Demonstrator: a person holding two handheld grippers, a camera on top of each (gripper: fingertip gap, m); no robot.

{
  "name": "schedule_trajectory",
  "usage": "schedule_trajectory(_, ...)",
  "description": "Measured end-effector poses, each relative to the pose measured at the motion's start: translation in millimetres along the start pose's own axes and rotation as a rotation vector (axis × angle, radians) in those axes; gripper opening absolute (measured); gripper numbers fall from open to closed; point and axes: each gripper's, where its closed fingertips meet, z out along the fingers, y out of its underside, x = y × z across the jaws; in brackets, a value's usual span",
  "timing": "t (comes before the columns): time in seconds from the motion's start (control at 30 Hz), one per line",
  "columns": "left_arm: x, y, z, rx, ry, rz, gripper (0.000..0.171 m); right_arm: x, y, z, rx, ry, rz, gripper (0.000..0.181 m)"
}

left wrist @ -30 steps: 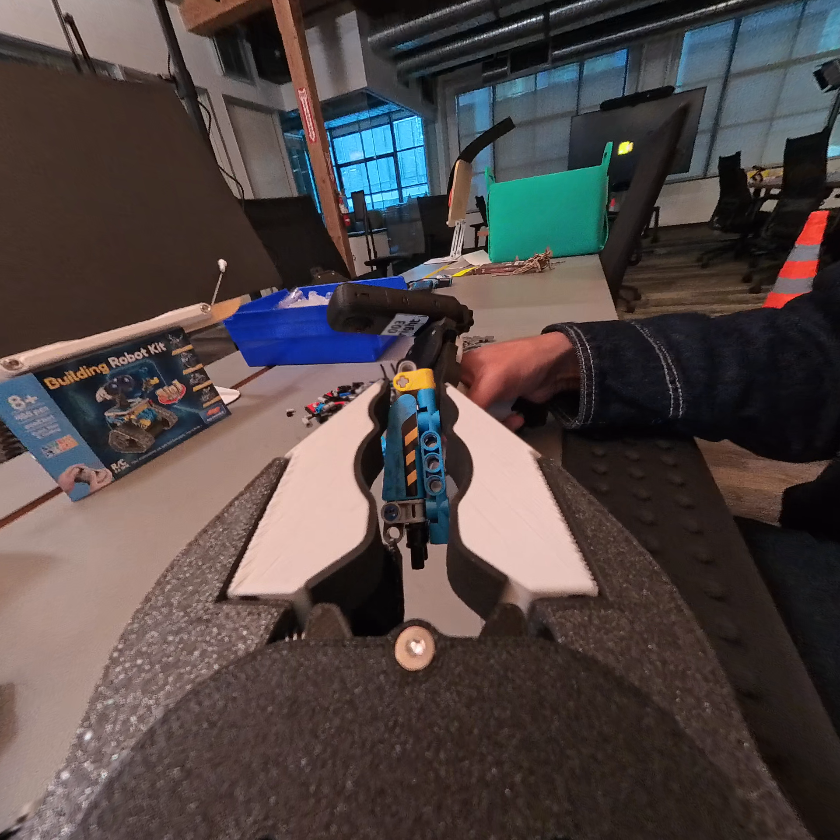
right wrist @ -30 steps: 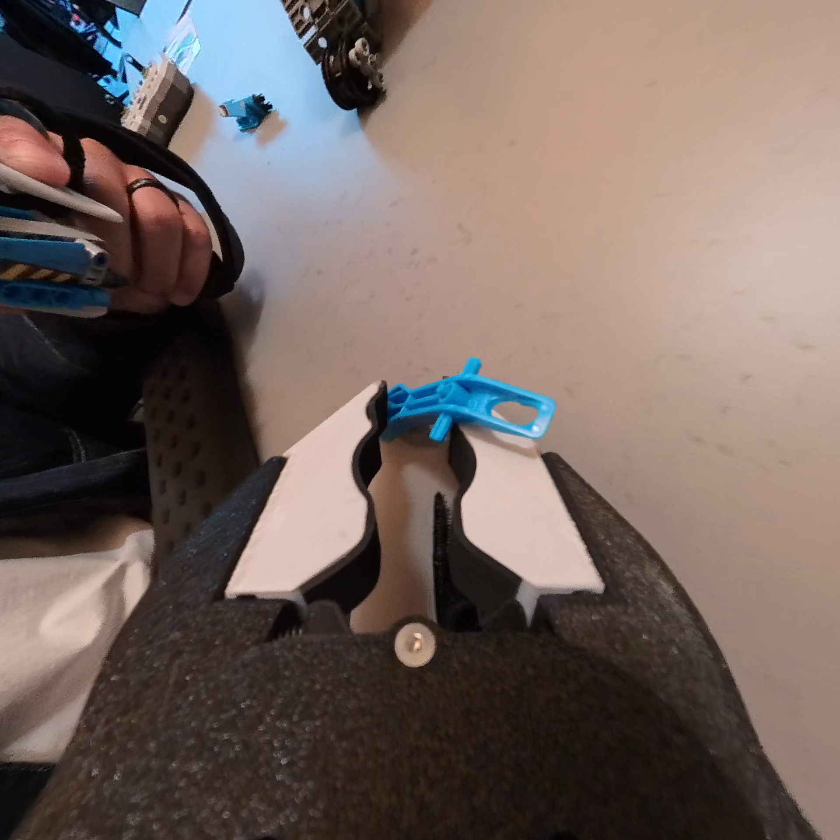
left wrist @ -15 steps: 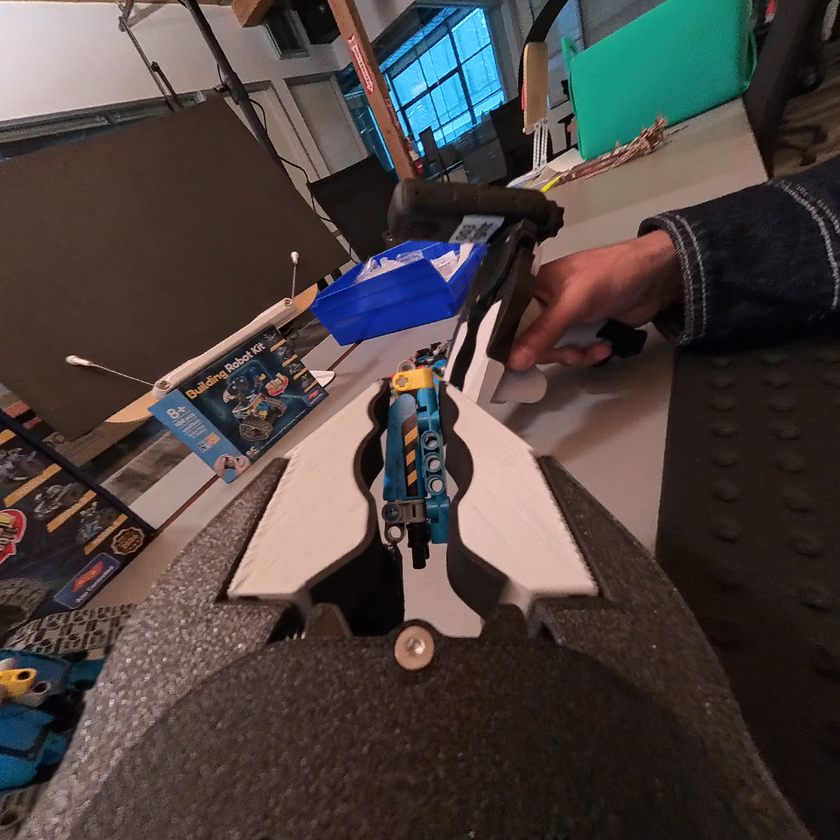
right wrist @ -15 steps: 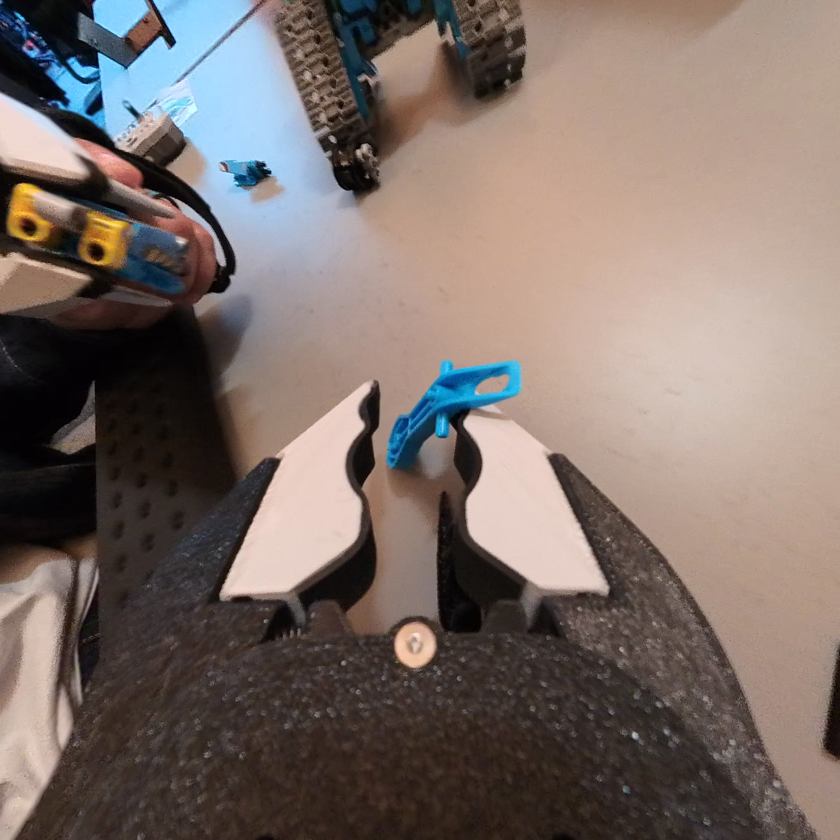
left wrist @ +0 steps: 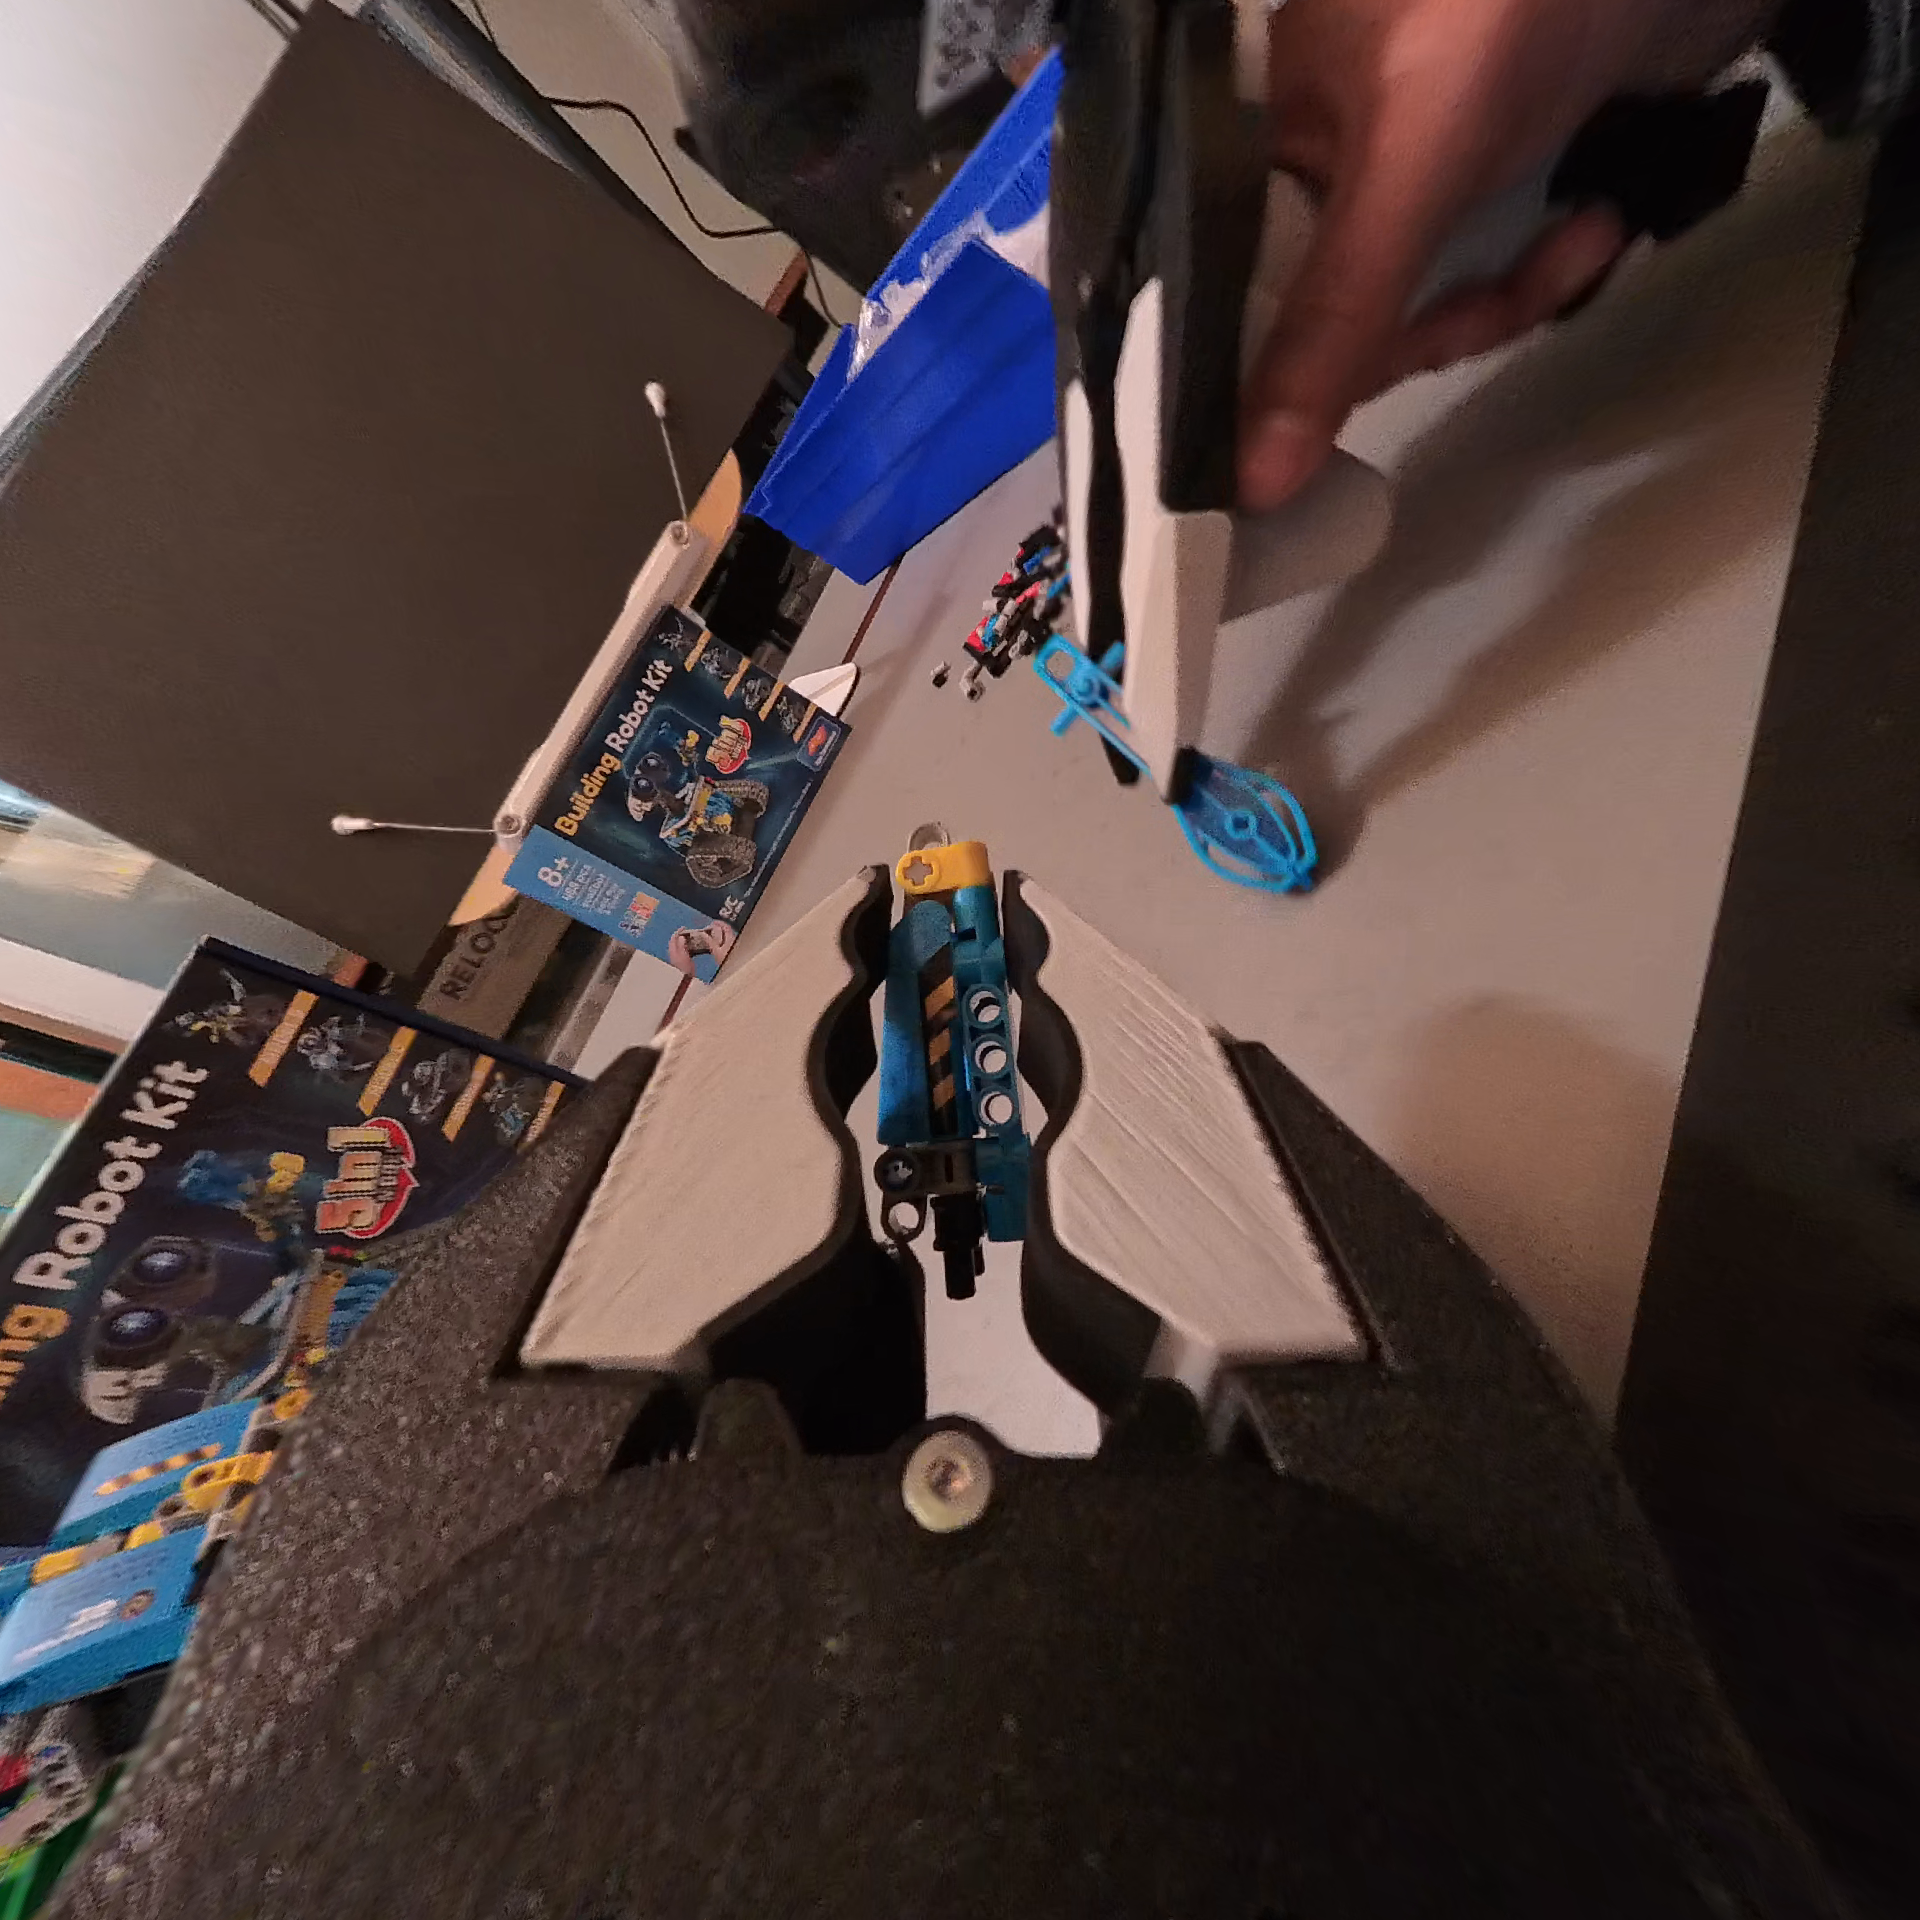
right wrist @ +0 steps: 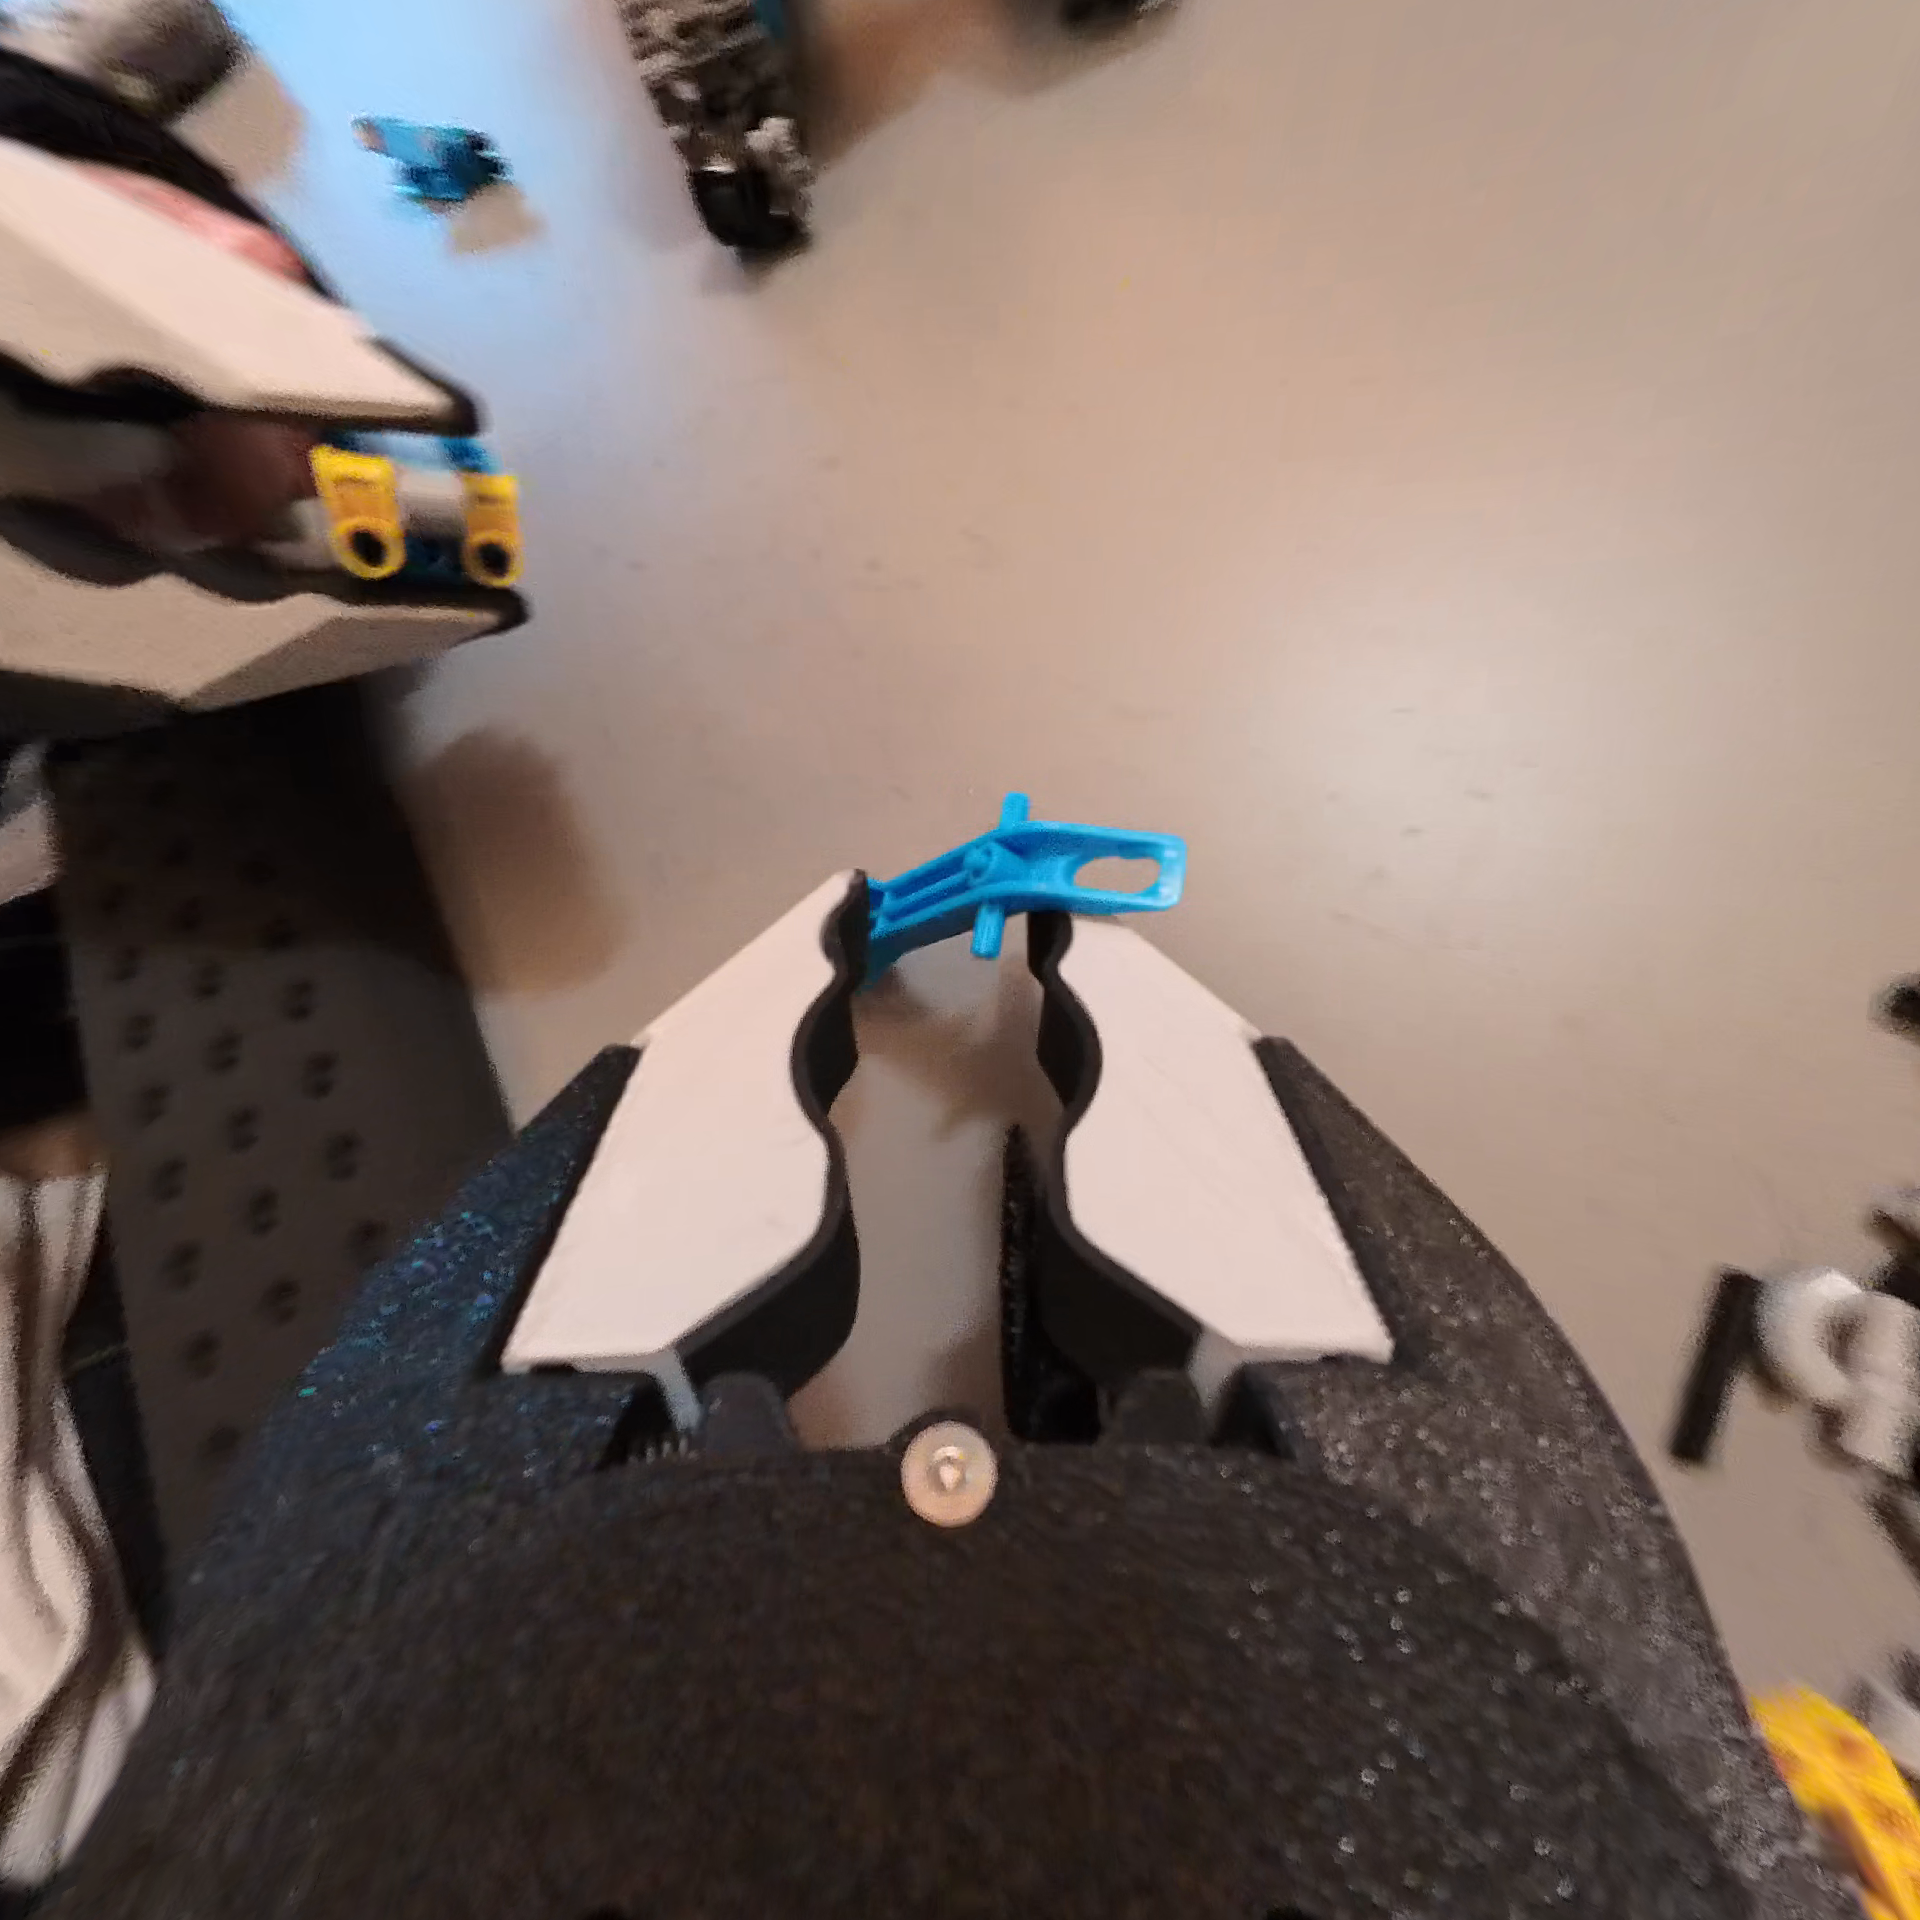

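We find the left gripper [left wrist: 948,894] clamped on a blue-and-yellow brick assembly [left wrist: 954,1049], the right gripper [right wrist: 943,914] gripping a blue claw piece [right wrist: 1023,878] at its tips above the table [right wrist: 1455,520], warranting firm, unhurried alignment.

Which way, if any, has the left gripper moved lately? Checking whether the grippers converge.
Yes: judged against the loose small blue piece, the left gripper, holding its blue-yellow assembly, came rightward.
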Motion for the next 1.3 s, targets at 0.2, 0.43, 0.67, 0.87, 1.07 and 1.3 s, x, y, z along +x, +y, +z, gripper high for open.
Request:
schedule_trajectory(0.2, 6.1, 6.7, 4.2, -0.066, -0.028, 0.124, 0.019, -31.9, -27.9, -9.8, 0.164, -0.134, 0.022, 0.032)
schedule_trajectory(0.43, 21.4, 11.3, 7.0, -0.067, 0.116, -0.023, 0.019, -48.6, -34.4, -12.0, 0.207, 0.022, -0.356, 0.031)
schedule_trajectory(0.67, 36.9, 5.7, 6.3, -0.041, 0.201, -0.048, 0.019, -85.8, -28.5, -6.5, 0.109, 0.024, -0.702, 0.026)
schedule_trajectory(0.87, 48.2, 6.3, 5.8, -0.061, 0.214, 0.029, 0.018, -81.7, -16.2, 2.8, -0.091, 0.029, -0.885, 0.016)
schedule_trajectory(1.07, 39.7, 7.8, 7.4, -0.078, 0.170, 0.006, 0.018, -76.8, -25.3, 2.5, -0.063, 0.058, -0.863, 0.012)
schedule_trajectory(1.3, 11.5, -3.7, 0.9, -0.050, -0.058, 0.167, 0.019, -82.5, -45.1, -6.2, 0.188, -0.410, -0.180, 0.032)
